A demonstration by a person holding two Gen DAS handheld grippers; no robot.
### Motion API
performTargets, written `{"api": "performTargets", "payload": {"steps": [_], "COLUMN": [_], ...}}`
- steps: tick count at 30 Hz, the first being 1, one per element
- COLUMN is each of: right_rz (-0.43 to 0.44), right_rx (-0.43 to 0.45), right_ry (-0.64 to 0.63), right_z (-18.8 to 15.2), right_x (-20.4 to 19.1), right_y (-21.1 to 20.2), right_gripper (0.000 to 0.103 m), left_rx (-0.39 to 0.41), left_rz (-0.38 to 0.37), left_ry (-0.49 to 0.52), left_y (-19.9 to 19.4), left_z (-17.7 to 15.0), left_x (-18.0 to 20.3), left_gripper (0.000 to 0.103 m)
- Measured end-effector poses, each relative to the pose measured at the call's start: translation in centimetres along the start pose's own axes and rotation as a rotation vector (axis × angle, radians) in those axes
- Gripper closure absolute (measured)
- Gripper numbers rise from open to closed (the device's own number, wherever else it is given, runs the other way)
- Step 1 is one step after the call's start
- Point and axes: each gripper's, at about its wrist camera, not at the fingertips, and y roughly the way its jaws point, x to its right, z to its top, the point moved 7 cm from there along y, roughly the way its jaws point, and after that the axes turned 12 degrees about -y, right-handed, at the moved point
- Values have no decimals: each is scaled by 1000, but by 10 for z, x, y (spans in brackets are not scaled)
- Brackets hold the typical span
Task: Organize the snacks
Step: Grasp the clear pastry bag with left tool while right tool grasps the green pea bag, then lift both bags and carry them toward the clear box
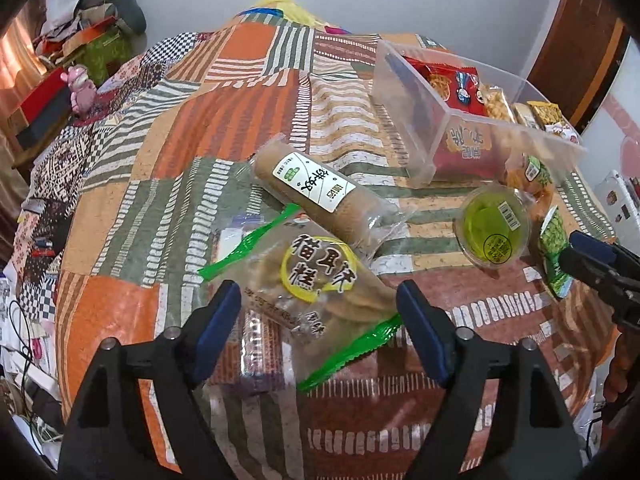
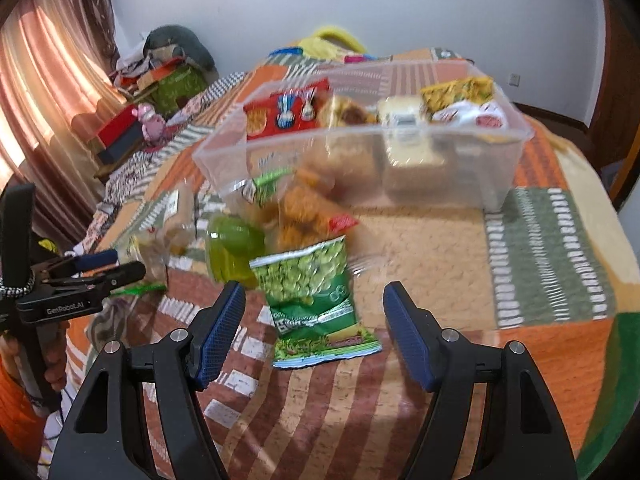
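My left gripper [image 1: 320, 312] is open, its fingers on either side of a clear bag of brown crisps with green ends [image 1: 308, 296]. A brown roll pack [image 1: 320, 192] lies behind it. My right gripper [image 2: 314, 320] is open, just short of a green pea bag [image 2: 312, 296], which also shows in the left wrist view [image 1: 554, 252]. A green jelly cup [image 1: 496, 226] and an orange snack bag [image 2: 308, 212] lie beside it. A clear plastic bin [image 2: 440, 136] behind holds several snack packs.
Everything lies on a patchwork-covered bed [image 1: 180, 128]. Boxes and a pink toy [image 1: 80, 84] sit at the far left by the curtain. A wall and wooden door [image 1: 580, 52] stand behind. The left gripper shows at the left of the right wrist view [image 2: 112, 266].
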Motion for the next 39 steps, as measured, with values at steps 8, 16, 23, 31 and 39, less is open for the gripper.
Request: {"api": "performTargets", "payload": {"steps": [8, 16, 23, 31, 39], "right_rz": [-16, -13, -10, -27, -66], "right_rx": [-29, -19, 1, 61, 131], "right_ry": [-41, -34, -24, -17, -21], "right_z": [-3, -6, -8, 1, 28], "right_x": [-5, 2, 3, 12, 22], "right_y": [12, 7, -1, -26, -44], "right_gripper": [45, 61, 64, 64, 64], "left_rx": [5, 19, 31, 89, 181], "left_rz": [8, 31, 13, -19, -104], "left_ry": [-43, -75, -37, -29, 29], "left_y": [13, 24, 15, -18, -54], "left_z": [8, 13, 7, 16, 48], "left_x": [-3, -11, -8, 1, 46], "left_gripper": [14, 24, 55, 55, 55]}}
